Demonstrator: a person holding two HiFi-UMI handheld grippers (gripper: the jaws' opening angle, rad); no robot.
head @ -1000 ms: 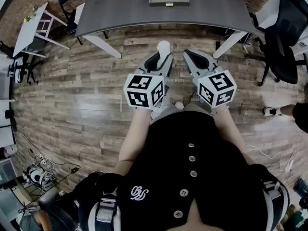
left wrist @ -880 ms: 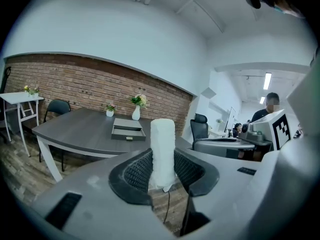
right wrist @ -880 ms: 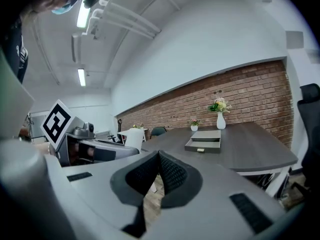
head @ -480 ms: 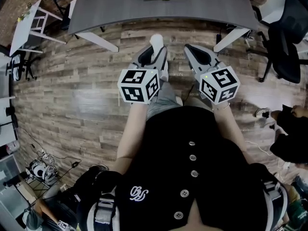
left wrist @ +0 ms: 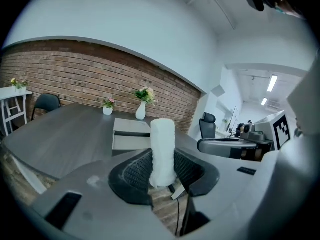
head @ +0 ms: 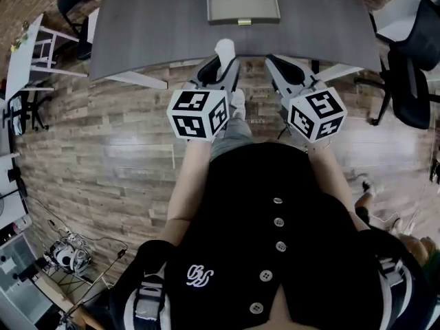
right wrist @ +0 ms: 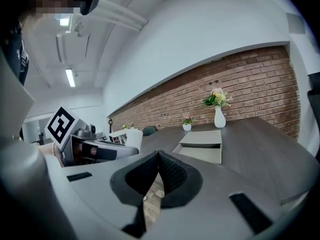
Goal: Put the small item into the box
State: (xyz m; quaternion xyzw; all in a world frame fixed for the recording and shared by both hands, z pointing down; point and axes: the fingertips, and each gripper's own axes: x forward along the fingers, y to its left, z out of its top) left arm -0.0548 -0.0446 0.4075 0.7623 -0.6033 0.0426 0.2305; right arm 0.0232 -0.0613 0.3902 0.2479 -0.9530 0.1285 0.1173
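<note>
My left gripper (head: 221, 67) (left wrist: 162, 171) is shut on a small white cylinder-shaped item (left wrist: 163, 151) (head: 225, 49) that stands upright between its jaws. The right gripper (head: 278, 67) (right wrist: 157, 176) is shut with nothing between its jaws, which meet at the tips. Both are held over the wooden floor just before the near edge of a dark grey table (head: 151, 26). A grey box with an open drawer (head: 242, 5) (left wrist: 130, 134) (right wrist: 200, 146) sits on the table straight ahead of the grippers.
Two small vases with flowers (left wrist: 141, 106) (right wrist: 218, 109) stand behind the box by a brick wall. Black office chairs (head: 412, 67) are at the right, a white side table (head: 27, 53) and a chair at the left. White table legs (head: 130, 80) slant below the tabletop.
Both grippers have come nearer to the table: its edge and the box now lie much closer ahead of them. The left still holds the white item.
</note>
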